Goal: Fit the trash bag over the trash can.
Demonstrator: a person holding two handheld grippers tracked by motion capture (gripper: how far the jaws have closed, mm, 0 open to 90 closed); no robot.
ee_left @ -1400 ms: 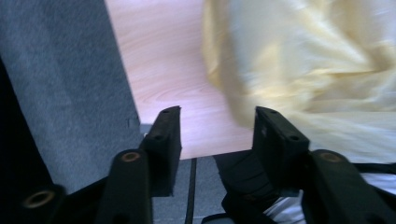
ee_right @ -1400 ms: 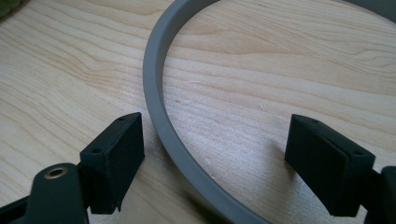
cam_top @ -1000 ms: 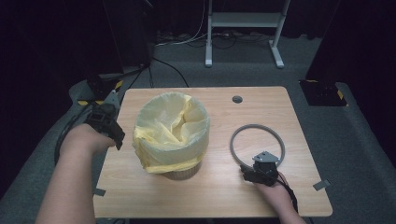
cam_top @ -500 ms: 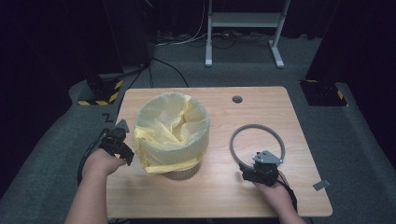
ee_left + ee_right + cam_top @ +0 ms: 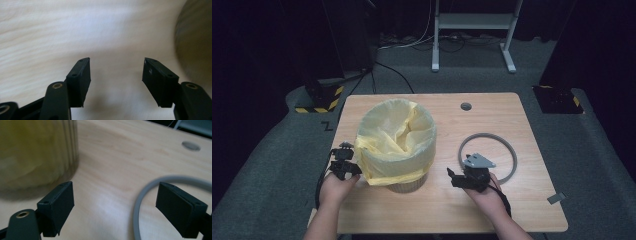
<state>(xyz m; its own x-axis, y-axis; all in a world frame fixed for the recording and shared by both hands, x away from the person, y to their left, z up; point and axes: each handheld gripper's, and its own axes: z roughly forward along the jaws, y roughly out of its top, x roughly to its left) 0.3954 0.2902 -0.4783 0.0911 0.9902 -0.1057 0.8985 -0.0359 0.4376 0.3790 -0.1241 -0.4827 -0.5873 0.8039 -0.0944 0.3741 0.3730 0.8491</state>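
Yellow-lined bin [image 5: 398, 145] sits between left gripper [image 5: 343, 161] and right gripper [image 5: 457, 178], both fingers spread, grasping nothing.

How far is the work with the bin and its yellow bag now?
Done: the yellow bag lines the bin, folded over its rim. In hand: nothing; left gripper and right gripper flank the bin, jaws open. Left: the grey ring lies loose on the table.

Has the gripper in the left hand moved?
Yes. The left gripper has come toward the table's near edge, from beside the bin's rim to its base.
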